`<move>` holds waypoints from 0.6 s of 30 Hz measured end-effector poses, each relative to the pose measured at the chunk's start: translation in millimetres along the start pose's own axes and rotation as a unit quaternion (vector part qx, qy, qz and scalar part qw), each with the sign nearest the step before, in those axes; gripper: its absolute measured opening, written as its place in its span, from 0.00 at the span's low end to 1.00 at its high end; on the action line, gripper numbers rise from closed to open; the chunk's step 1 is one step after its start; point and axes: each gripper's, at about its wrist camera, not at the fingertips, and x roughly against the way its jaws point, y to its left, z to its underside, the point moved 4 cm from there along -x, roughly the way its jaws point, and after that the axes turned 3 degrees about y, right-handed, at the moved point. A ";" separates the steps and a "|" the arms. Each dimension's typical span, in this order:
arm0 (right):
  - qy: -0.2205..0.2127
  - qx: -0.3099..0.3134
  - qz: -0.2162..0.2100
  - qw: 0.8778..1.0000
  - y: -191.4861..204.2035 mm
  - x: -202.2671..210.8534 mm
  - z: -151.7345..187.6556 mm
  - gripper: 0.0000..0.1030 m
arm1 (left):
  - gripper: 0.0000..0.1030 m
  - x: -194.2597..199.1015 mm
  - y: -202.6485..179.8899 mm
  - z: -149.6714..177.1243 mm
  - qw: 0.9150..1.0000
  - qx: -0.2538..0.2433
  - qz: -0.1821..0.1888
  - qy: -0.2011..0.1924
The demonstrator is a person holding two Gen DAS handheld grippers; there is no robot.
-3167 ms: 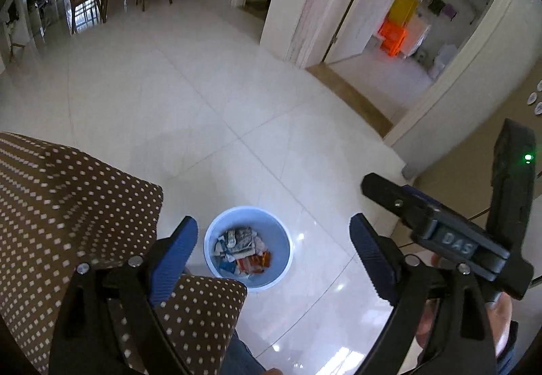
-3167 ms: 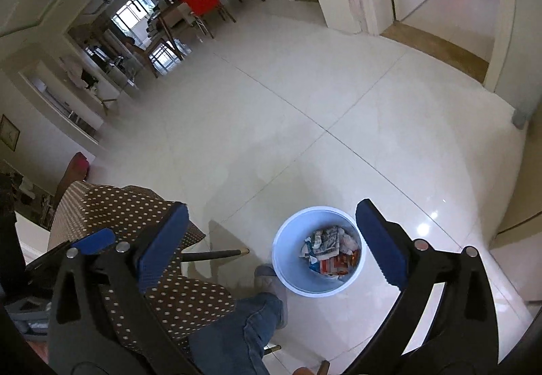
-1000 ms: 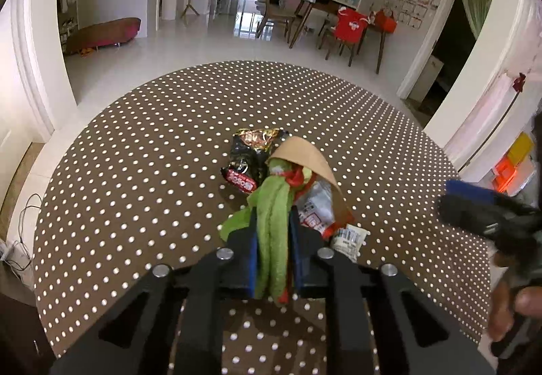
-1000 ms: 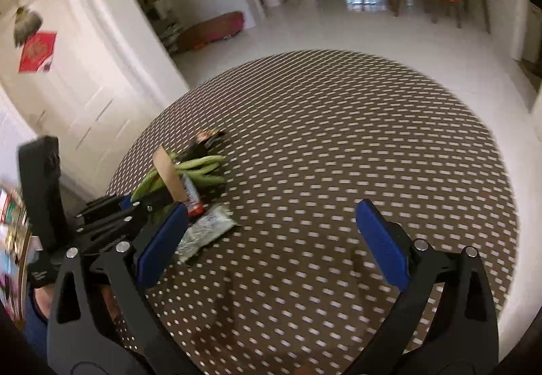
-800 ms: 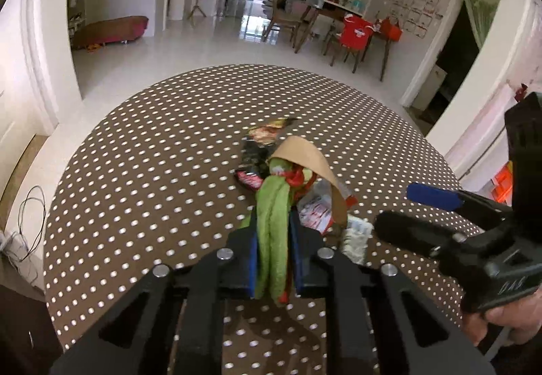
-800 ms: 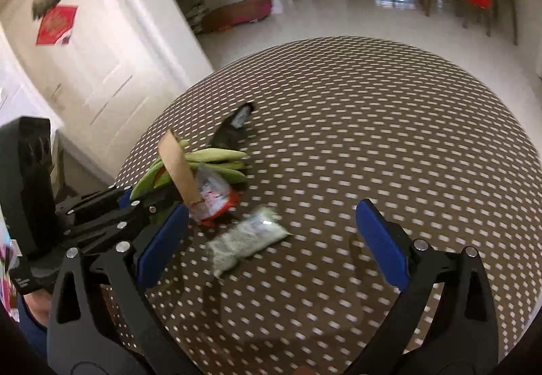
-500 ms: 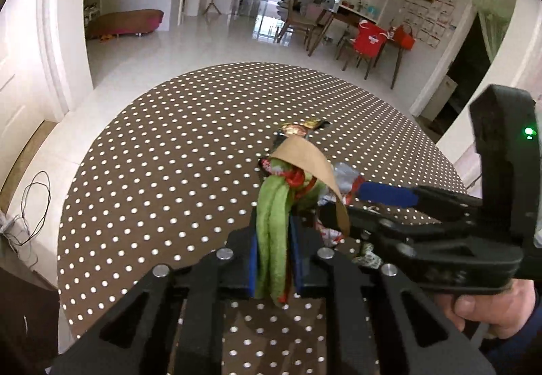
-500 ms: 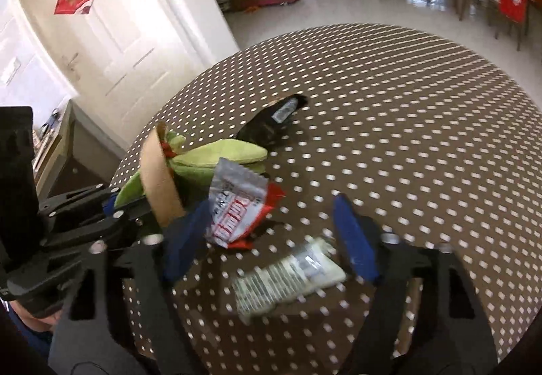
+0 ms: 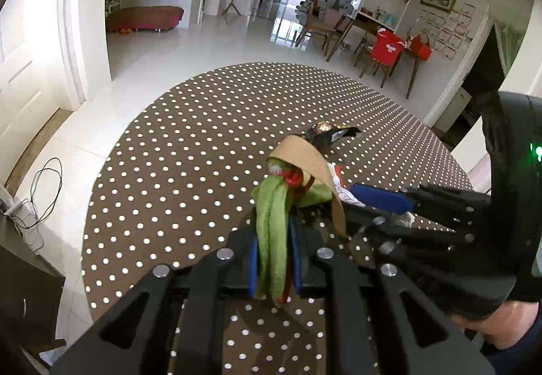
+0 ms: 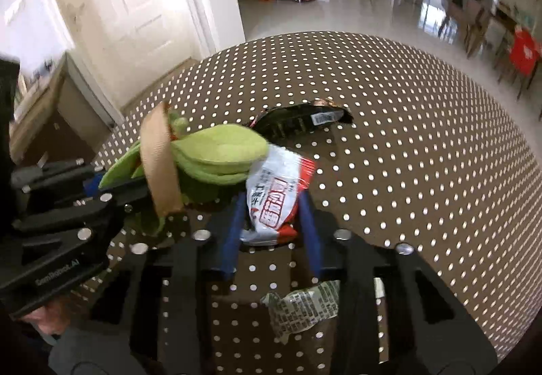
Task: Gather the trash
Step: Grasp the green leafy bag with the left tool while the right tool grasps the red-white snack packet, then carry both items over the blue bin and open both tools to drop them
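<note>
**Trash half gathered, two pieces left on the table**

Trash is split between your two claws and the brown polka-dot tablecloth [image 9: 189, 151]. Your left gripper [image 9: 272, 259] is clamped on a limp green rag-like bundle with a tan paper strip [image 9: 271, 215], lifted off the cloth. Your right gripper [image 10: 271, 222] has just been closing, and the crinkled white-and-red snack wrapper [image 10: 276, 195] sits between its blue pads, which look pressed on it.

Still lying on the table are a black foil wrapper [image 10: 298, 120] just beyond the held pieces and a crumpled grey-green printed packet [image 10: 305, 307] under your right gripper. No bin shows in either view now, so I judge nothing from this load has been dropped yet.

Compared with a second ago, the right claw stood wide over bare cloth, well off the pile; now it is beside the left one, on the wrapper. The left grip looks unchanged.
</note>
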 end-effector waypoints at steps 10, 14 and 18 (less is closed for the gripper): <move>-0.073 -0.086 -0.024 0.993 -61.4 67.7 8.0 0.27 | 0.14 31.1 -29.3 -17.6 0.999 -0.021 0.020 -0.032; -0.109 -0.117 -0.011 0.987 -89.8 103.6 13.4 0.27 | 0.14 44.7 -62.9 -29.9 0.997 -0.049 0.041 -0.048; -0.144 -0.156 0.010 0.977 -126.1 143.3 33.5 0.27 | 0.14 53.1 -107.5 -43.1 0.992 -0.087 0.064 -0.062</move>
